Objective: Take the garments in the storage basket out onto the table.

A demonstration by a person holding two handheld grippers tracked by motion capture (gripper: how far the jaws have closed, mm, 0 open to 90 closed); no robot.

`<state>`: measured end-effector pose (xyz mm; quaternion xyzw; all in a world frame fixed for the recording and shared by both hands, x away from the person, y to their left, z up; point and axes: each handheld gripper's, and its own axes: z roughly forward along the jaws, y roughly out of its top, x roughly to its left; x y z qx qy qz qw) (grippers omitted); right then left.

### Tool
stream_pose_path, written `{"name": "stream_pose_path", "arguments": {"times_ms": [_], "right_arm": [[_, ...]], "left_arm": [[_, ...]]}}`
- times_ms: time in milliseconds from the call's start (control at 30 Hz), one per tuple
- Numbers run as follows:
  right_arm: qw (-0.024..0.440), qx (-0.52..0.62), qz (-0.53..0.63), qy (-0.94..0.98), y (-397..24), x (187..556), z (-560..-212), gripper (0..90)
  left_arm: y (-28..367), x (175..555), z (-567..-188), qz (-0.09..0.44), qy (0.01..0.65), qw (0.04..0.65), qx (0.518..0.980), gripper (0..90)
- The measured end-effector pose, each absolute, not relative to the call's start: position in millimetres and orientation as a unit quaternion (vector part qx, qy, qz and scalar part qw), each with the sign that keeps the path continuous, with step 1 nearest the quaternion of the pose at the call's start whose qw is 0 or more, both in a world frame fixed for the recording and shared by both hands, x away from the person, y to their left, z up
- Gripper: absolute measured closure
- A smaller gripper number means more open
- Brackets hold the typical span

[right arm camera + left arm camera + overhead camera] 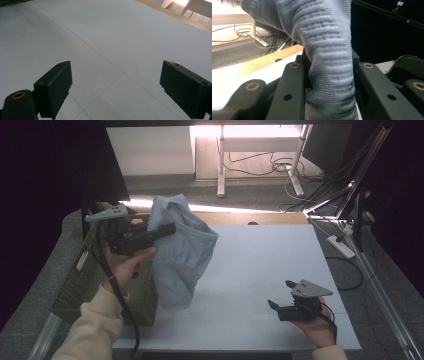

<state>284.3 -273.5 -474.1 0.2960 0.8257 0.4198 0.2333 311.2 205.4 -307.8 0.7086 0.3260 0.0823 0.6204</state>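
The basket (75, 290) at the table's (260, 270) left edge shows no contents I can make out. Above it, the raised left gripper (167, 228) pinches a hanging blue cloth (182, 255). The right gripper (279, 295) rests low, jaws spread.

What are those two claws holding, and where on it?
The left gripper pinches a bunched fold near the top of the pale blue garment. The right gripper holds nothing.

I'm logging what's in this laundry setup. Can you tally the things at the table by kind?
Light blue knit garment: 1
Green mesh basket: 1
Handheld grippers: 2, the left gripper and the right gripper
White table: 1
Total: 5
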Motion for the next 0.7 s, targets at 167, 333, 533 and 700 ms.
{"name": "stream_pose_path", "arguments": {"times_ms": [167, 333, 533, 700], "right_arm": [[0.233, 0.296, 0.419, 0.826, -273, 284, -474, 11.4], [0.234, 0.296, 0.421, 0.825, -274, 284, -474, 11.4], [0.233, 0.296, 0.419, 0.826, -273, 284, -474, 11.4], [0.234, 0.295, 0.42, 0.826, -273, 284, -474, 11.4]], "left_arm": [[195, 310, -310, 0.075, 0.318, 0.618, 0.715, 70.2], [189, 311, -312, 0.074, 0.314, 0.616, 0.719, 70.2], [183, 311, -314, 0.067, 0.309, 0.616, 0.721, 70.2], [175, 312, -318, 0.056, 0.305, 0.616, 0.724, 70.1]]}}
